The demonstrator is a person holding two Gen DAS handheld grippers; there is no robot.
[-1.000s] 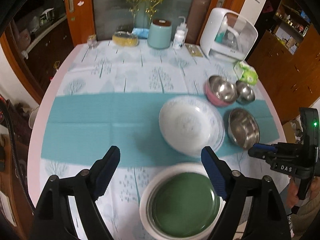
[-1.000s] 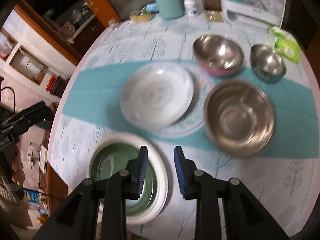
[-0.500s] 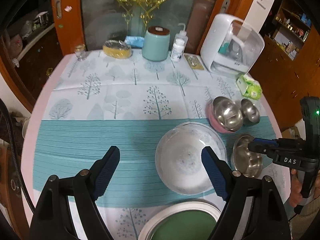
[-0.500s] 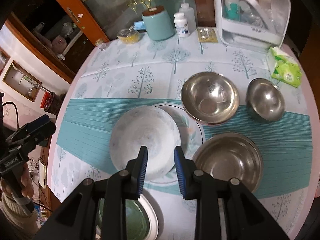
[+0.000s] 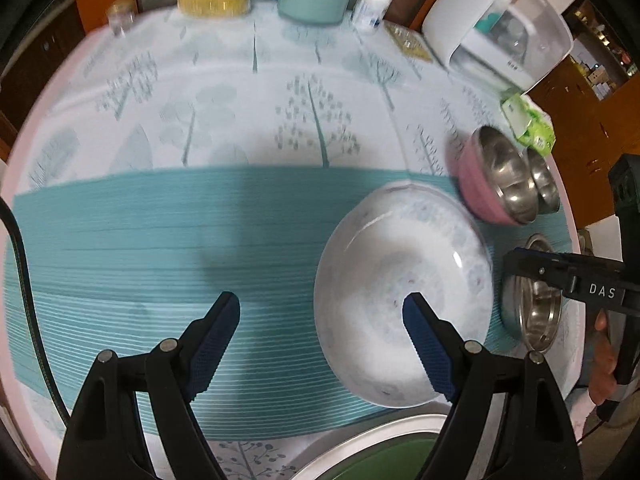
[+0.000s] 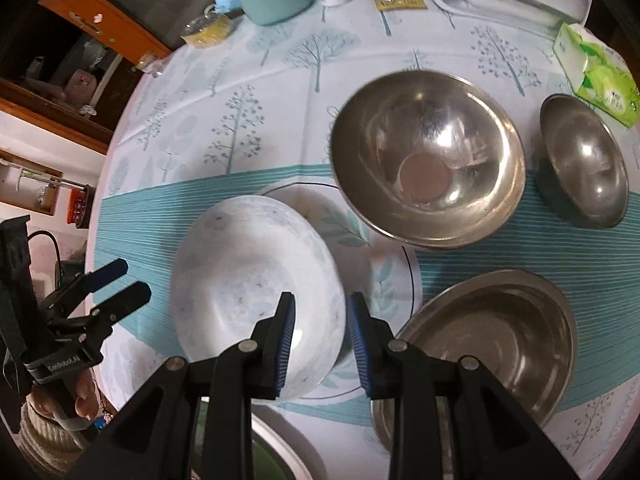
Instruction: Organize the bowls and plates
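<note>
White bowl (image 6: 256, 300): my landmark; it sits on the teal band of the tree-print tablecloth (image 5: 256, 120), resting on the left part of a leaf-patterned plate (image 6: 384, 280) whose rim shows past it on the far and right sides.
My left gripper (image 5: 320, 320): fingers wide apart, nothing between them but cloth; the right-hand finger (image 5: 424, 344) lies over the white bowl's near inside, the other finger well left of the bowl over the teal band. I cannot tell whether it touches.
My right gripper (image 6: 320, 340): fingers only partly apart, straddling the white bowl's near right rim, one pad over the inside, one outside over the plate; no pad visibly presses on it.
Pink-sided steel bowl (image 6: 428, 160): just beyond the white bowl to the right, its edge over the plate's far rim.
Small steel bowl (image 6: 584, 160): further right than the pink-sided one, just beside it.
Wide steel bowl (image 6: 488, 340): right of the white bowl, just beside the plate.
Green dish in a white-rimmed one (image 5: 384, 456): nearer to me than the white bowl, mostly cut off.
Tissue pack (image 6: 600, 76): far right, well beyond the white bowl.
</note>
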